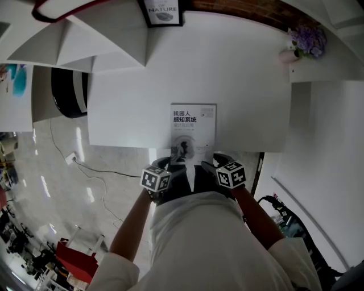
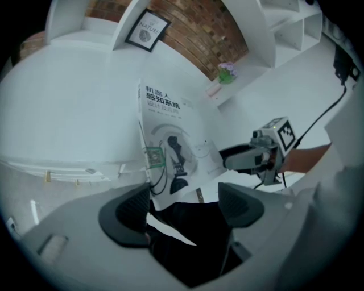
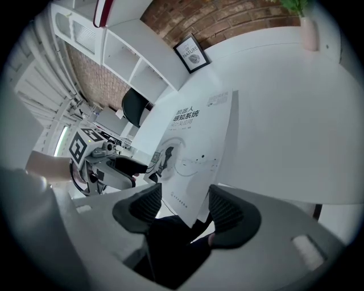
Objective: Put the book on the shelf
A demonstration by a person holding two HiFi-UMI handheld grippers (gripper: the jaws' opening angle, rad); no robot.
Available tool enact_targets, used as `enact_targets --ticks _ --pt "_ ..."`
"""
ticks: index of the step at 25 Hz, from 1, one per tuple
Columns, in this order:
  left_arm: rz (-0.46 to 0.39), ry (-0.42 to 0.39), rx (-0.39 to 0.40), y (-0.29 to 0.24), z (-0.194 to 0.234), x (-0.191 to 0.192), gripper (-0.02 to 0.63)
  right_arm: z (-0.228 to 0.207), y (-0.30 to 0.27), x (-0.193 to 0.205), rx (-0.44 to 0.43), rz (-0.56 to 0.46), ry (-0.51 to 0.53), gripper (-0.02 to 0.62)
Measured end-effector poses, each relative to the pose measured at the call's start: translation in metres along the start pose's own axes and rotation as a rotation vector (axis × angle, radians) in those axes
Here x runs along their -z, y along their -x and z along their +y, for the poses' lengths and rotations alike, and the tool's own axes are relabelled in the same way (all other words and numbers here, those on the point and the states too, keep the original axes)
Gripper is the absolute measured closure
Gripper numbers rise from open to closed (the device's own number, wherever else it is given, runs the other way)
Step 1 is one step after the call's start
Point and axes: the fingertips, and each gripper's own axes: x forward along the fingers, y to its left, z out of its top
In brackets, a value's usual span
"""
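Note:
A white book (image 1: 193,128) with a printed cover is held up over the near edge of the white table (image 1: 125,85), cover facing up. My left gripper (image 1: 172,163) grips its lower left corner and my right gripper (image 1: 211,162) its lower right corner. In the left gripper view the book (image 2: 170,142) has its bottom edge between the pads of the left gripper (image 2: 185,207), with its corner against the left pad. In the right gripper view the book's (image 3: 193,153) corner sits between the pads of the right gripper (image 3: 185,207). White shelf compartments (image 1: 85,45) stand at the back left.
A framed picture (image 1: 164,11) leans against the brick wall at the back. A small vase of purple flowers (image 1: 304,42) stands on a ledge at the right. A black chair (image 1: 71,91) sits left of the table, and a cable (image 1: 91,170) runs across the floor.

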Motion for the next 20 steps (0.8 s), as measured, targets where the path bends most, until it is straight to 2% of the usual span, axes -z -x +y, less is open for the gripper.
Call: enact_targets --ticks 4,6,9,14,16,17,20 --pt "0.007 0.011 0.022 -0.003 0.002 0.008 0.215 -0.004 -0.002 0.007 -0.03 0.021 0.003 0.334" --pt "0.007 0.031 0.03 -0.005 0.011 0.011 0.236 -0.011 -0.006 0.012 -0.052 0.039 -0.033 0.334" --pt "0.001 0.071 0.046 -0.011 0.026 0.007 0.218 -0.016 -0.017 0.017 -0.108 0.055 -0.113 0.316" --pt "0.002 0.215 0.251 -0.04 0.025 0.005 0.223 -0.005 -0.043 0.014 -0.273 0.051 -0.21 0.299" --pt "-0.014 0.228 0.287 -0.047 0.023 -0.001 0.273 -0.007 -0.046 0.007 -0.291 0.042 -0.217 0.307" --pt "-0.018 0.222 0.294 -0.049 0.022 -0.008 0.332 -0.01 -0.046 0.003 -0.291 0.039 -0.217 0.334" --pt "-0.022 0.198 0.316 -0.053 0.015 -0.018 0.43 -0.017 -0.043 -0.003 -0.307 0.028 -0.218 0.419"
